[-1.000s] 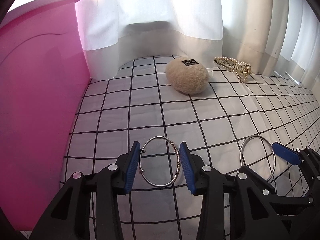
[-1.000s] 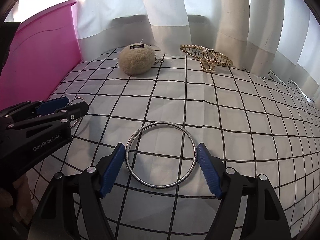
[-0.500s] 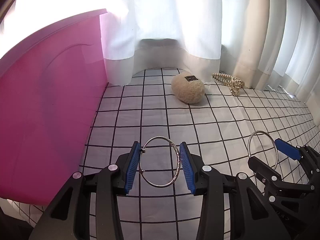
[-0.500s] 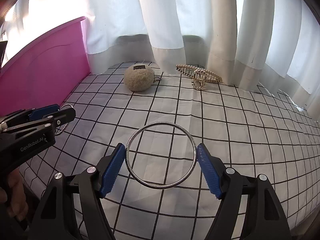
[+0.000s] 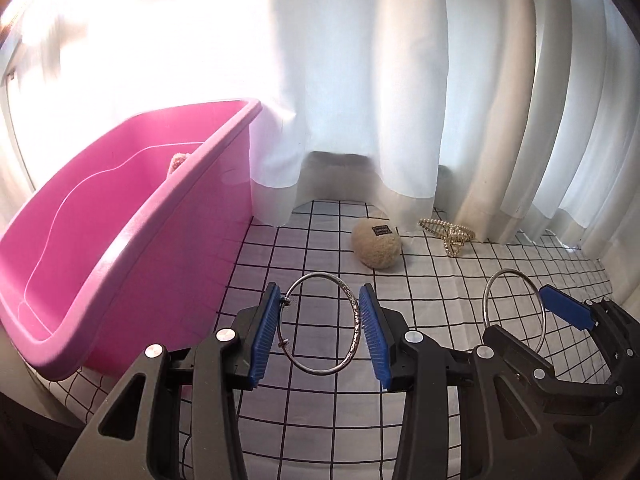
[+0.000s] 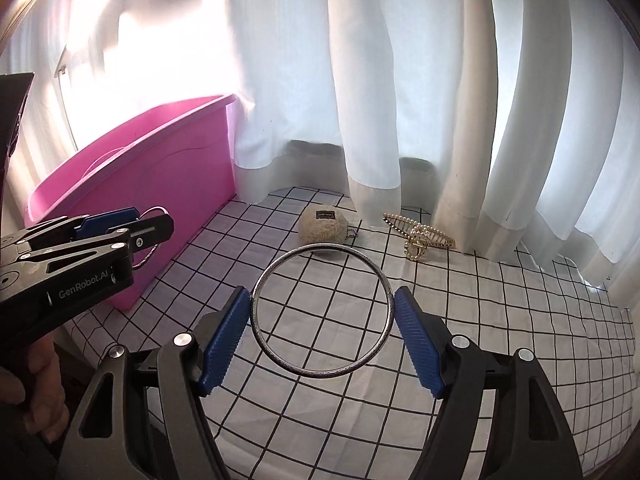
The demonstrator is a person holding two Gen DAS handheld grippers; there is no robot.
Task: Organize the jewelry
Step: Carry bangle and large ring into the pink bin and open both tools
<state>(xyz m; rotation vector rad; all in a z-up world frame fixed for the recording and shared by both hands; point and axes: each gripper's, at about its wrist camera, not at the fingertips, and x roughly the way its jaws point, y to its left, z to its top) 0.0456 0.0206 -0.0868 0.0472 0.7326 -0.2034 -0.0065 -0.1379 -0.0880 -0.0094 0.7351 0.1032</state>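
My left gripper (image 5: 320, 328) is shut on a small silver bangle (image 5: 318, 274), its blue pads pressing on both sides. It hangs above the checked cloth (image 5: 312, 420), right of the pink bin (image 5: 120, 260). My right gripper (image 6: 322, 316) is shut on a larger silver bangle (image 6: 320, 245), also held clear of the cloth. In the left wrist view the right gripper (image 5: 528, 320) and its large bangle (image 5: 512, 270) show at the right. The right wrist view has the left gripper (image 6: 140, 222) at the left, beside the pink bin (image 6: 160, 184).
A beige plush pouch (image 5: 376, 248) and a gold pearl hair claw (image 5: 450, 234) lie at the back of the cloth, near the white curtain (image 5: 400, 100). Something beige (image 5: 179, 160) peeks over the bin's rim. A hand (image 6: 36, 392) holds the left gripper's handle.
Both grippers have risen together, lifting their bangles off the cloth. The bin's rim and inside have come into view, and the pouch and hair claw look farther away.
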